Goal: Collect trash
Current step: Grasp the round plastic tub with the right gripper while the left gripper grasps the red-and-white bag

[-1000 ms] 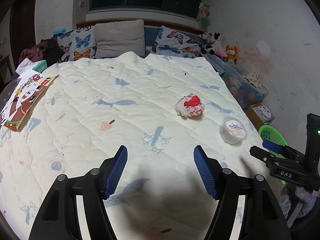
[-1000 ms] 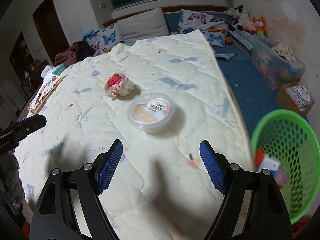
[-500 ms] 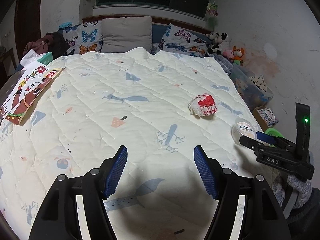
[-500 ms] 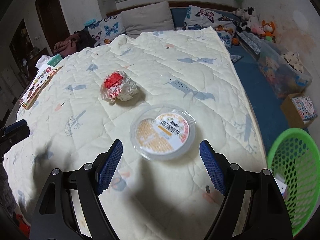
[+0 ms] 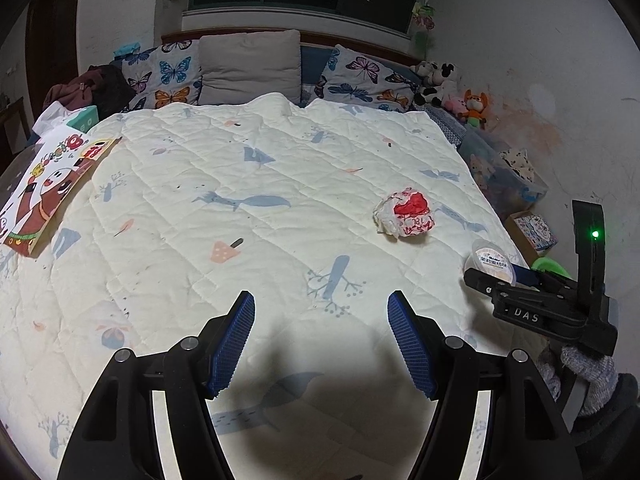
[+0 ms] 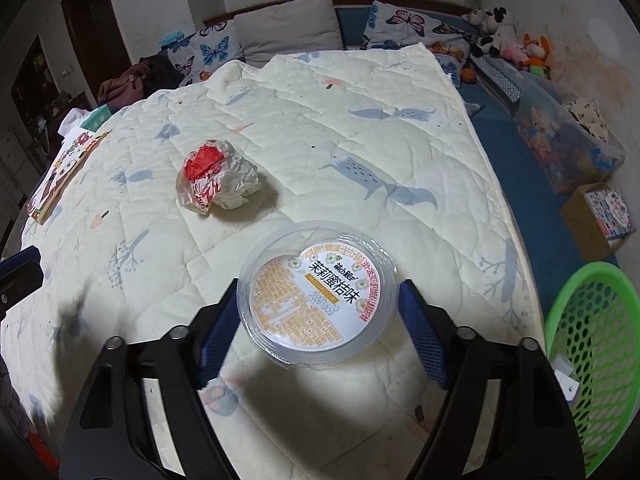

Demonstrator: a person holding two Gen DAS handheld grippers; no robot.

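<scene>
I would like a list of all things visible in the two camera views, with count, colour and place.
quilt: one, cream, covering the bed
plastic cup: one, clear with printed lid, between the right gripper's fingers
crumpled wrapper: one, white and red, on quilt beyond the cup
basket: one, green, beside the bed
pillows: three, one grey, two butterfly-print, at the headboard
picture book: one, colourful, far bed edge
soft toys: several, corner by wall
left gripper: open, empty
right gripper: closing around cup

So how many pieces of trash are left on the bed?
2: the crumpled wrapper mid-quilt, and the plastic tub near the bed's edge, between the closing right gripper jaws. Others may be out of view.
</scene>
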